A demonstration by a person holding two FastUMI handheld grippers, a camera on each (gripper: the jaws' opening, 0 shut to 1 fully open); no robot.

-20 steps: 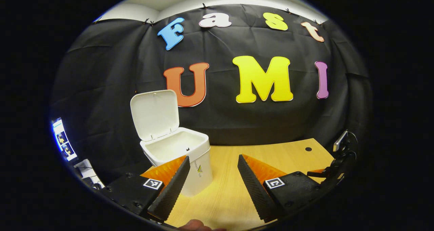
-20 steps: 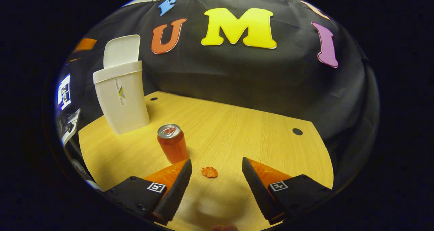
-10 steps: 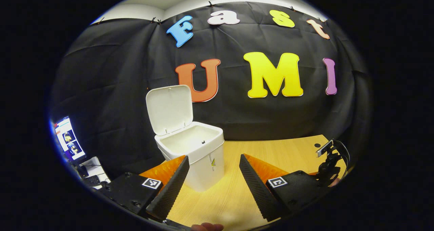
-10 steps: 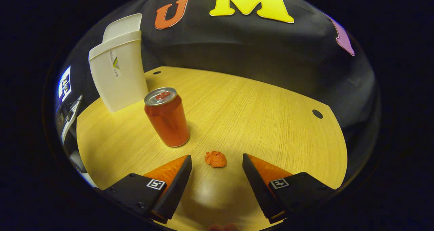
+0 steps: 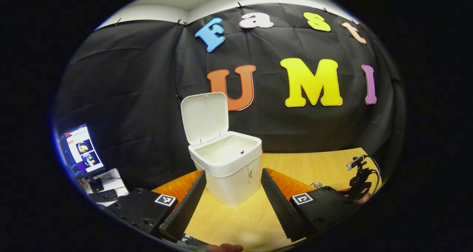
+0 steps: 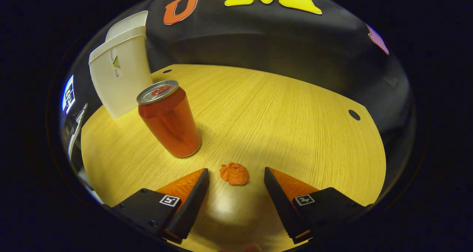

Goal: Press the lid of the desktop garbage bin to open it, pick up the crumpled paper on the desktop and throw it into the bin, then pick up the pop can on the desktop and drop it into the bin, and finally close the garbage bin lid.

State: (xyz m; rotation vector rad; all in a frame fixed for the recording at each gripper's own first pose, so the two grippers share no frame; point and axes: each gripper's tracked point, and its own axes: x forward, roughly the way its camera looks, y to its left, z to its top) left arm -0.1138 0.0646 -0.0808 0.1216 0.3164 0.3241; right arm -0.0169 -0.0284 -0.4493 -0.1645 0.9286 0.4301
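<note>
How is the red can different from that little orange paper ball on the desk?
The pop can is much bigger than the crumpled paper. The can is a smooth upright cylinder with a silver top; the paper is a wrinkled lump lying low. Both rest on the desk, and neither is held.

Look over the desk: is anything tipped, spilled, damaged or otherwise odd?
Nothing stands out. The bin stands upright with its lid up, the can is upright and undented, and the paper lies on the desk between the right gripper's open fingers.
</note>
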